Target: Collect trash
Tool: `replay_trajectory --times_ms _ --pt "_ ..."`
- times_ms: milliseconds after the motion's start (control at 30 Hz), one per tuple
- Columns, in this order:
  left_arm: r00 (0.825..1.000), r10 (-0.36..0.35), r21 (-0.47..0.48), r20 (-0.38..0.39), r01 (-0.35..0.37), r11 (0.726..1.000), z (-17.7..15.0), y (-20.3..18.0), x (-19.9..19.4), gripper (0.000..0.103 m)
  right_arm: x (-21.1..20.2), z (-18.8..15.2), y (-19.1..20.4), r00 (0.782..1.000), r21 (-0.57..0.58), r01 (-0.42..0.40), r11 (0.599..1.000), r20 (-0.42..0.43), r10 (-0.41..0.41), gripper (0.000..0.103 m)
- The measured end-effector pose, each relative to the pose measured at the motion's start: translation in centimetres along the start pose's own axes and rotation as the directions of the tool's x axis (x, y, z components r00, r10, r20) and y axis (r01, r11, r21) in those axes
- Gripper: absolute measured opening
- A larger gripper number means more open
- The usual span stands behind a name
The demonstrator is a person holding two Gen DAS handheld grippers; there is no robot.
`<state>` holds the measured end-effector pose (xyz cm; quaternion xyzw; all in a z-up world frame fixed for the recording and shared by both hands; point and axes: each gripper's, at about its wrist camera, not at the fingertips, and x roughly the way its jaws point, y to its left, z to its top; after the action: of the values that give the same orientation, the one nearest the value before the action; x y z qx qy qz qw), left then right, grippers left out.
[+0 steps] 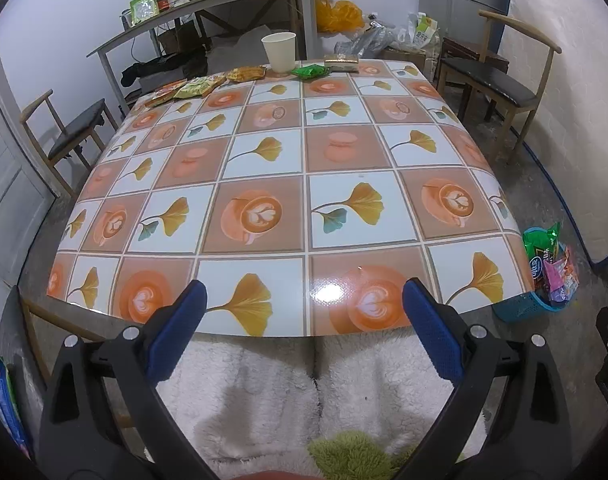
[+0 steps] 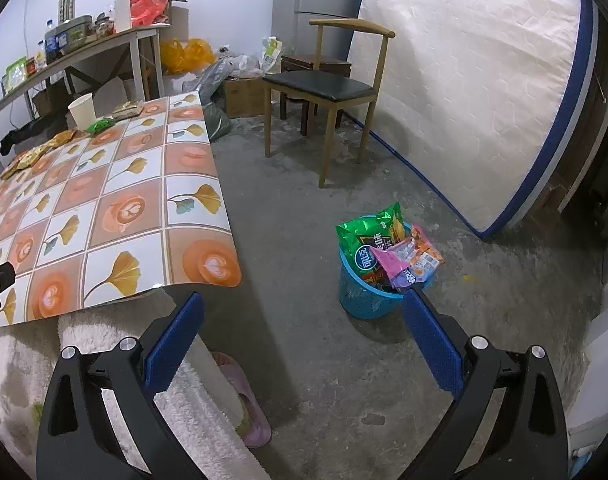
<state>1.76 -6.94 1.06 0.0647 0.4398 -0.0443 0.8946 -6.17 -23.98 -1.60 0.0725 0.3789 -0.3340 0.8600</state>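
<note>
A white paper cup stands at the far edge of the tiled-pattern table. Beside it lie a green wrapper, a gold packet and several orange and yellow snack wrappers. My left gripper is open and empty over the table's near edge. A blue basket on the floor holds several snack bags. My right gripper is open and empty, just left of and above the basket. The cup and green wrapper also show in the right wrist view.
Wooden chairs stand at the left and right of the table. A cluttered side table and bags are at the back wall. A mattress leans on the right wall. A pink slipper lies on the floor.
</note>
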Motion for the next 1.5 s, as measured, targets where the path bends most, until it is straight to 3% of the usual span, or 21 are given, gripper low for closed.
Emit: replay_trajectory --times_ms 1500 --pt "1.0 0.003 0.0 0.007 -0.003 1.0 -0.07 -0.04 -0.03 0.094 -0.73 0.24 0.48 1.0 -0.01 0.002 1.0 0.015 -0.002 0.096"
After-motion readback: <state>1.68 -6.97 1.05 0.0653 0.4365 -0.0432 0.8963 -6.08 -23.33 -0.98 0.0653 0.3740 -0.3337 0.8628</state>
